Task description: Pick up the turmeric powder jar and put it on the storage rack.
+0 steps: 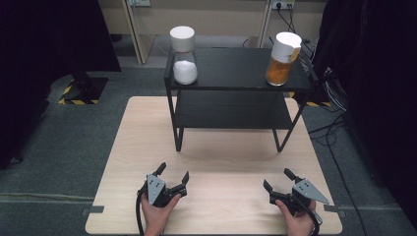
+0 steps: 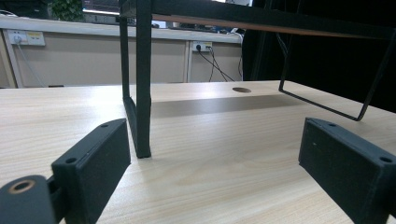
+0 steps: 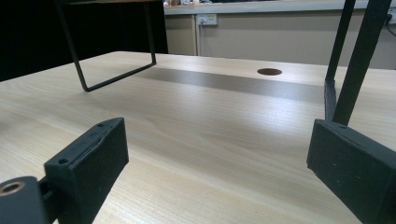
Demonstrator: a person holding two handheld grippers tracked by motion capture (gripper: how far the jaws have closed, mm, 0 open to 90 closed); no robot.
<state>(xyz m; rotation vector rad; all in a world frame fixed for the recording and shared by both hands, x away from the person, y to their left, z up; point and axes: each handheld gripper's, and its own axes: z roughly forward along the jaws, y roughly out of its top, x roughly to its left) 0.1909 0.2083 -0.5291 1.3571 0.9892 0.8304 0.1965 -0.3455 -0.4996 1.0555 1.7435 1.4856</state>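
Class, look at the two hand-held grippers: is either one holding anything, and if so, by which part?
Nothing is held. The left hand-held gripper and the right hand-held gripper both rest open over the table, jaws empty.

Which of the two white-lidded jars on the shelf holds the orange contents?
The jar at the shelf's right end, with orange contents below its white lid; the left jar holds white powder.

I see my forearms cut off at the bottom edge in the high view; the shelf's (image 2: 261,18) top runs out of both gripper views.
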